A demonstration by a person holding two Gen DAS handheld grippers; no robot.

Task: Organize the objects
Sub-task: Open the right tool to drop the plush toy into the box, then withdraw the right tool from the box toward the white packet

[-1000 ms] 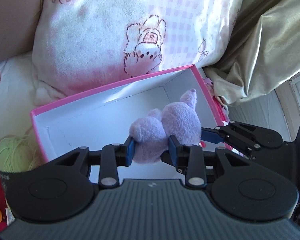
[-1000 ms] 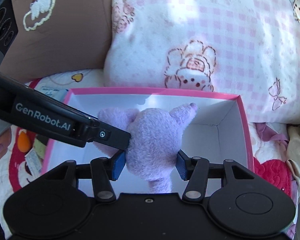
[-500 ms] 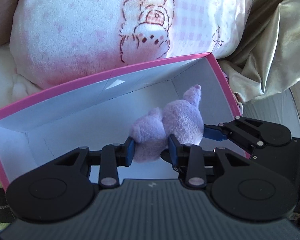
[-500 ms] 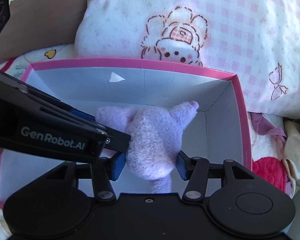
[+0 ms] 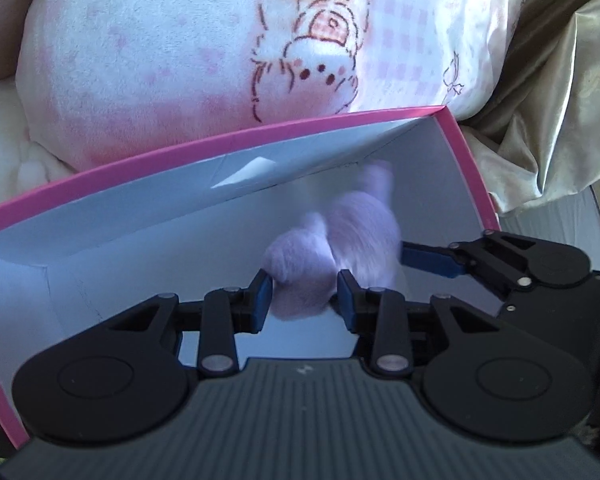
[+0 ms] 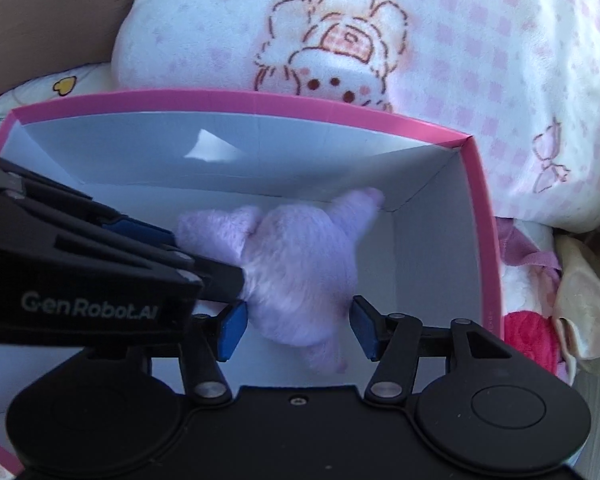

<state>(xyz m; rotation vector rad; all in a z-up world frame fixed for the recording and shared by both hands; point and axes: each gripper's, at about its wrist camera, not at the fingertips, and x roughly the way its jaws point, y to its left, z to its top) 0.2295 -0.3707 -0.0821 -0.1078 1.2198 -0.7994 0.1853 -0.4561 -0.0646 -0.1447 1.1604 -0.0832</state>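
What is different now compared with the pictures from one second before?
Both grippers carried the plush toy down into the pink box. The right gripper has just been opening, its pads off the toy. The left gripper stays shut on it.

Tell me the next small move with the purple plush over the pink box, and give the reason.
Probably open the left gripper too. The purple plush already hangs inside the pink box; the right gripper has just been opening and its pads stand clear of the fur, so only the left grip holds it.
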